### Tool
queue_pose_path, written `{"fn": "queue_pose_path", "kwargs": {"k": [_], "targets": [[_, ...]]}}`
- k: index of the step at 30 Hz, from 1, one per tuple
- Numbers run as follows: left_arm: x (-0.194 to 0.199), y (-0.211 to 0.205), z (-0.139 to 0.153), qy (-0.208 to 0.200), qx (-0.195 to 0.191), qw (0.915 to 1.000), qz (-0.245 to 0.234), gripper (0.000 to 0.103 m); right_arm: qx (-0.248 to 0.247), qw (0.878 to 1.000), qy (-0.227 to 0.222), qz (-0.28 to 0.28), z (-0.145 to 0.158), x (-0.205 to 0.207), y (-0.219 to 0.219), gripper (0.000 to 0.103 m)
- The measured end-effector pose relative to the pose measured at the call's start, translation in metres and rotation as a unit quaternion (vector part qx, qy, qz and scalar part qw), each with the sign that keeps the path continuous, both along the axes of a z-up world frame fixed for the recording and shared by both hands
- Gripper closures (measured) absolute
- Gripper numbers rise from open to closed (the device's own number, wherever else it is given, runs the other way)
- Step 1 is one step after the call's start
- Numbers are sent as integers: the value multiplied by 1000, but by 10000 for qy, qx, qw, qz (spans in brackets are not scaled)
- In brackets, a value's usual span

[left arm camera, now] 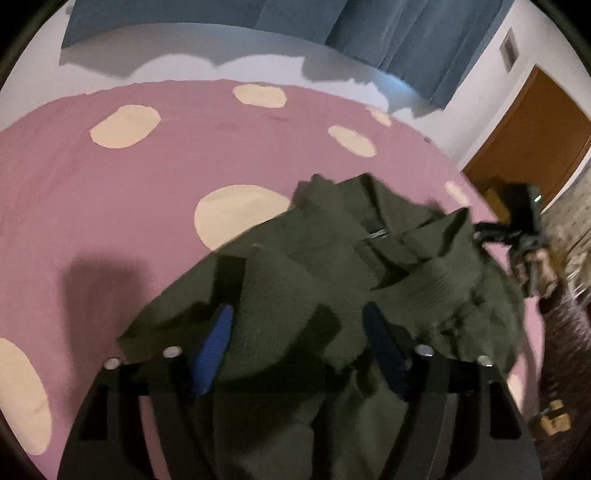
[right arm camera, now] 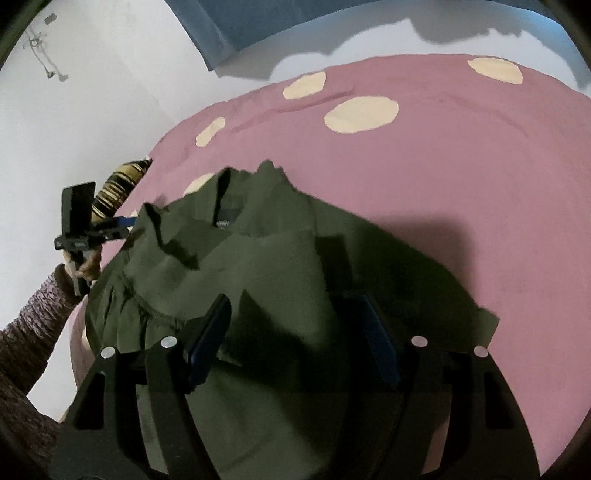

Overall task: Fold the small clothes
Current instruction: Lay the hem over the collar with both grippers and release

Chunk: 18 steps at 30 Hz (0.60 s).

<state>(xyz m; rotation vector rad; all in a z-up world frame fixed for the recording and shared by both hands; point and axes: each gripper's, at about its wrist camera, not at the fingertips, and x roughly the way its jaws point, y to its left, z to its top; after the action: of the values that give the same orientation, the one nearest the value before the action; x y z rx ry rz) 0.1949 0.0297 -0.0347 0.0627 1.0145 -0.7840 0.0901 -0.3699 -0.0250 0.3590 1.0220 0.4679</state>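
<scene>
**First fold laid, more to do**

Left gripper (left arm camera: 297,339) and right gripper (right arm camera: 293,328): both released, jaws spread, nothing held. Olive garment (left arm camera: 332,266) lies rumpled just beneath on pink spotted bedcover (left arm camera: 110,206). Probably partly folded; needs smoothing. Beyond: white wall, blue curtain (left arm camera: 388,33), brown door (left arm camera: 532,133).

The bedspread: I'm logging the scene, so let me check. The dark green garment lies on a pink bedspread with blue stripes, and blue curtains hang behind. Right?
Not quite. The pink bedspread has large cream spots, not blue stripes; the left wrist view shows them clearly. The rest holds: the dark green garment lies on it, and the blue curtains hang behind.
</scene>
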Motion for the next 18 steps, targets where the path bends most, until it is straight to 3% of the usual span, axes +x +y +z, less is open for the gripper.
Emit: {"fn": "queue_pose_path", "kwargs": {"k": [2, 4, 8, 9, 10, 11, 12, 15, 18], "targets": [[-3, -7, -4, -182, 405, 9990, -30, 44, -19, 10000, -52, -6, 3, 2, -1, 32], [-5, -11, -6, -293, 533, 9981, -56, 44, -209, 9998, -64, -10, 5, 5, 1, 32], [-2, -12, -9, -282, 503, 9983, 34, 43, -339, 9993, -9, 136, -1, 10, 14, 34], [-2, -13, -9, -277, 494, 9984, 58, 44, -378, 9991, -17, 168, -2, 11, 17, 50], [-2, -14, -10, -319, 519, 9981, 77, 55, -335, 9991, 9, 250, -3, 12, 22, 63], [-3, -16, -11, -410, 642, 9970, 98, 76, -450, 9988, 15, 214, -4, 12, 25, 68], [-5, -19, -13, -453, 792, 9958, 61, 81, -536, 9984, -11, 203, -4, 11, 28, 86], [-13, -20, -6, -674, 863, 9939, 100, 89, -376, 9993, -73, 37, 4, 5, 27, 93], [-20, -11, 13, -786, 522, 9950, 316, 90, -53, 9994, -265, -201, 21, -7, 21, 94]]}}
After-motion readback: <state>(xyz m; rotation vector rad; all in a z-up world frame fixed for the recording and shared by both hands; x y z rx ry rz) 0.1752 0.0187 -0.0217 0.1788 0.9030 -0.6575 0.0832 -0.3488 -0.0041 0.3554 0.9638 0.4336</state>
